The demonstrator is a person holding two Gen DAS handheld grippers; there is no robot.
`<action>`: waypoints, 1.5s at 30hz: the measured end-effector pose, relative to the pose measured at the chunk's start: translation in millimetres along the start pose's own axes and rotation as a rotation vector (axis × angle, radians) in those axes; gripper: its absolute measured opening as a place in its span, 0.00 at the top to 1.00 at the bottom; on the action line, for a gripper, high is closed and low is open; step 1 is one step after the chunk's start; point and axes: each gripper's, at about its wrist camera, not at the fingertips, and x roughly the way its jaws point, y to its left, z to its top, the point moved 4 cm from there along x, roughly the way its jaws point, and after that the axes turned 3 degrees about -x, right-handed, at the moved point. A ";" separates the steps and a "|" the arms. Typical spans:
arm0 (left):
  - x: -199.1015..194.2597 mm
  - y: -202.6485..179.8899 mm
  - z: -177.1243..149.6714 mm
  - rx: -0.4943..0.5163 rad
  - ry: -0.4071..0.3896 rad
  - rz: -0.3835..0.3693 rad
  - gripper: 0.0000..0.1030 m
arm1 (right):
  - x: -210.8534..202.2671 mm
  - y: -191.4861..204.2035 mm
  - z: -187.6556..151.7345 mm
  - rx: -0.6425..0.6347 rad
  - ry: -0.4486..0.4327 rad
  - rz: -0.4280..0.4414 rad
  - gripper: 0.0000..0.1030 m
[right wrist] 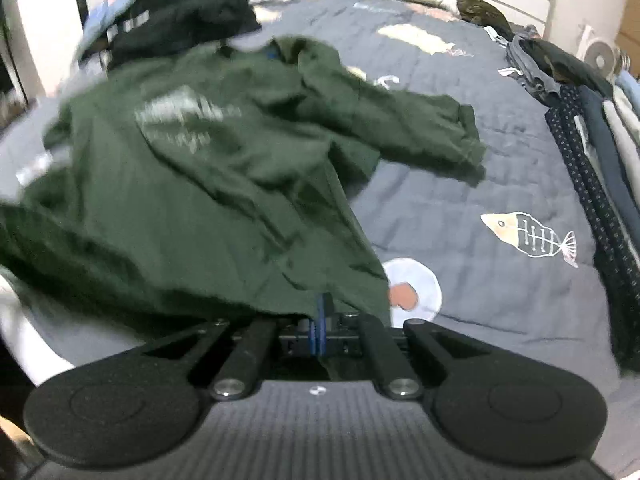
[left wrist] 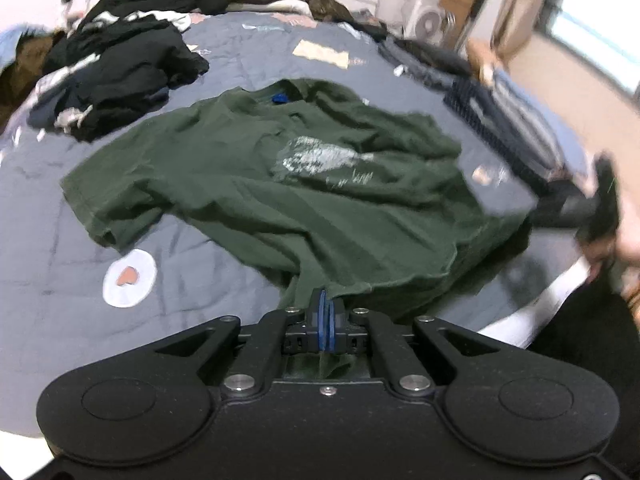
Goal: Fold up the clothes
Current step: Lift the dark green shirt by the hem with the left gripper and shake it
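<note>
While the left gripper had its blue pads pressed together on the near hem of the green T-shirt, the right gripper pinched the same hem further along, so both held cloth at the bottom edge. From those two pinches the shirt ran away across the grey quilt, print side up, collar at the far end and a sleeve out to either side, its body wrinkled and partly lifted near the grippers.

Judging by how it sagged and creased between the holds, the fabric was light, limp cotton: it would drape rather than keep a shape, and it should not slip from closed pads (though a thin single layer could pull free under a sharp tug). The hem corners looked the soundest places to hold it, since a grip there would let the whole body be pulled flat.

Only the left wrist view showed the dark heap of clothes beyond the shirt's left sleeve, the other handheld gripper off the shirt's right edge, blurred, and the round heart patch near that sleeve. Only the right wrist view showed the fish-skeleton print on the quilt, right of the shirt, and the right sleeve lying rumpled.
</note>
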 end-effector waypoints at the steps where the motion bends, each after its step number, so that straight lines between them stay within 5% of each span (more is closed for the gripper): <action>1: -0.6 -2.7 -1.8 0.032 0.000 0.024 0.60 | -4.6 -0.7 3.8 0.018 -0.011 0.014 0.98; 3: -5.0 -8.6 -6.0 0.087 -0.023 0.036 0.30 | -10.5 -0.9 10.9 0.037 -0.028 0.028 0.98; 11: 12.6 -51.6 -30.2 0.307 0.085 0.040 0.30 | -12.2 -2.0 26.6 0.090 -0.043 0.065 0.98; 15: 41.3 -69.0 -45.0 0.386 0.168 0.102 0.30 | -15.1 -5.8 29.3 0.123 -0.056 0.077 0.98; 17: 52.8 -69.6 -50.0 0.428 0.202 0.154 0.45 | -17.7 -8.4 31.0 0.141 -0.066 0.082 0.98; 19: 62.4 -65.2 -53.5 0.452 0.237 0.195 0.89 | -20.1 -10.1 32.9 0.144 -0.075 0.080 0.98; 23: 49.8 -42.8 -35.1 0.388 0.177 0.221 0.95 | -27.4 -6.5 37.5 0.089 -0.088 0.068 0.98; 31: -59.9 -20.7 37.5 0.243 -0.091 0.182 0.95 | -62.4 22.5 48.6 -0.182 -0.169 -0.024 0.98; 35: -110.4 -18.3 66.7 0.186 -0.197 0.143 0.95 | -44.2 39.3 38.1 -0.289 -0.144 -0.067 0.96; 40: -109.7 -22.7 61.0 0.185 -0.174 0.140 0.95 | -4.2 35.1 22.8 -0.215 -0.075 -0.035 0.96; 45: -100.9 -0.4 37.5 0.119 -0.087 0.126 0.95 | -20.7 25.3 25.8 -0.092 -0.082 0.053 0.98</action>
